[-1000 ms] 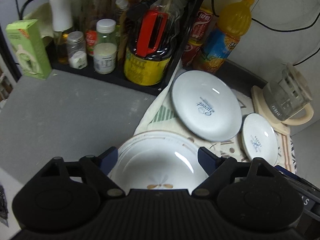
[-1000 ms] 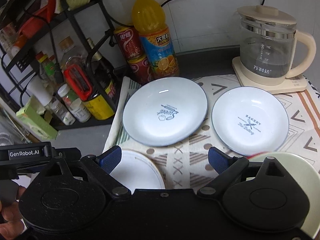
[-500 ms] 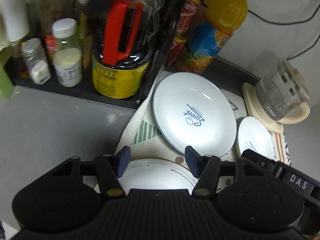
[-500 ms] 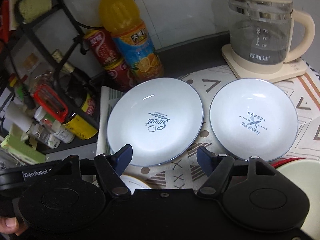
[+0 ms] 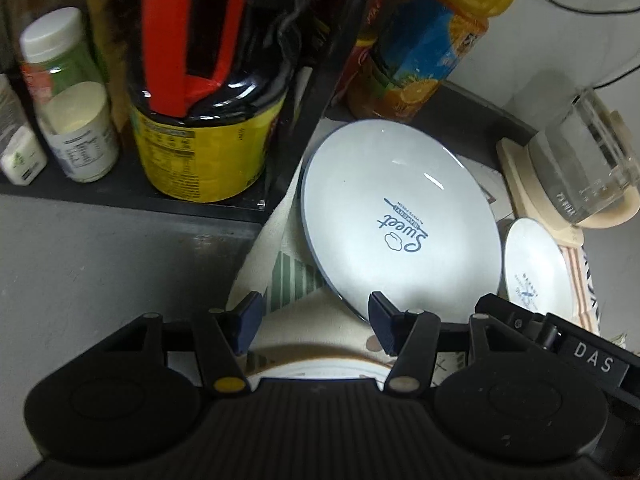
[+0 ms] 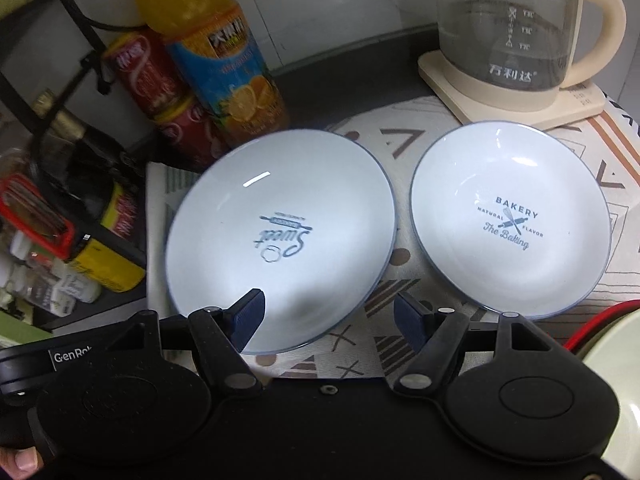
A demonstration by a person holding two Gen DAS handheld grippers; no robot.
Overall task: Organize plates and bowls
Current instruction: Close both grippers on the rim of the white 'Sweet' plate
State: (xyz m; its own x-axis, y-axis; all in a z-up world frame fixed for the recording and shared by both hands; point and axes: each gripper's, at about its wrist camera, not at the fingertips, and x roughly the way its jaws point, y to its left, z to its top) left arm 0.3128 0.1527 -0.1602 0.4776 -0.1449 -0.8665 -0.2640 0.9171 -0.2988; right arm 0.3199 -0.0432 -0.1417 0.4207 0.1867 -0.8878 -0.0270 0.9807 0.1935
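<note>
Both the left gripper (image 5: 314, 326) and the right gripper (image 6: 328, 318) stand released, approaching the near rim of the white blue-edged "Sweet" plate (image 6: 280, 236) (left of the white "Bakery" plate (image 6: 510, 220)); next, I think, one must close on that rim.

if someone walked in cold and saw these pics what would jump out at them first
Two round white blue-rimmed plates lie side by side on the patterned cloth: the "Sweet" plate on the left and the "Bakery" plate on the right. Behind them stand a bright orange juice bottle and a clear glass kettle on a cream base. The open right gripper hovers at the "Sweet" plate's near edge.
</note>
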